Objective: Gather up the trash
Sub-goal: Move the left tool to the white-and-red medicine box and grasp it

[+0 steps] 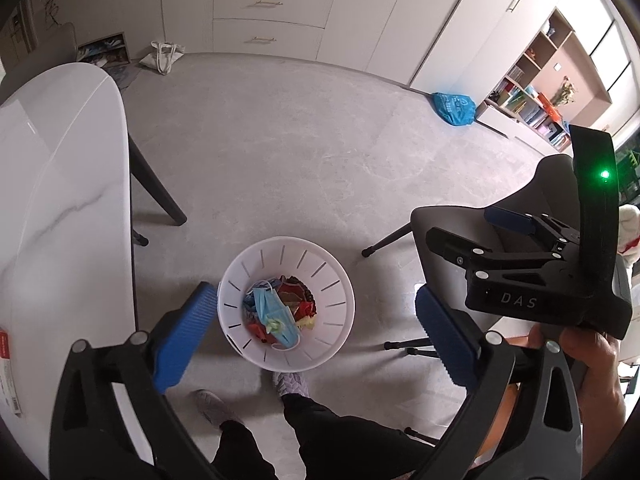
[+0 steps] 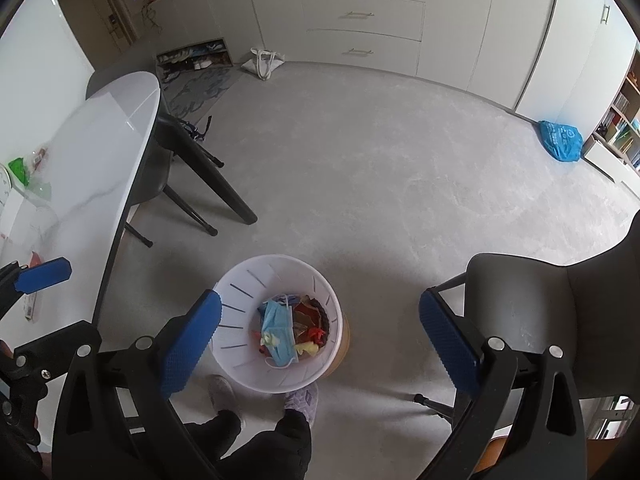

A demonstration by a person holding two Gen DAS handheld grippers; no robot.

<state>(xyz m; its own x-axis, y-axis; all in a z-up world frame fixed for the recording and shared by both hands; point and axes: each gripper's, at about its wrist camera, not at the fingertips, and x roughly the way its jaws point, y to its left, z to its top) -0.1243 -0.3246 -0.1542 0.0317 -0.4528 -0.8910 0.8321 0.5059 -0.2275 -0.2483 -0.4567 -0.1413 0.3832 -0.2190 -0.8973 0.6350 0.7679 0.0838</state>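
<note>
A white slotted bin (image 1: 256, 258) stands on the grey floor below both grippers. It holds blue face masks (image 1: 272, 308) with red and yellow scraps. My left gripper (image 1: 316, 292) hangs over it, open, with nothing between its blue pads. To the right, a hand holds my right gripper (image 1: 472, 228), which is also open and empty. In the right wrist view the same bin (image 2: 260, 266) and masks (image 2: 280, 320) lie under my open right gripper (image 2: 320, 300). One blue pad (image 2: 44, 274) of the left gripper shows at the left edge.
A white marble table (image 1: 60, 200) with dark legs runs along the left and carries a green packet (image 2: 18, 168). A dark chair (image 2: 540, 300) stands to the right. A blue plastic bag (image 2: 560, 140) and a white tote bag (image 2: 264, 62) lie by the cabinets. The person's slippered feet (image 1: 290, 384) are beside the bin.
</note>
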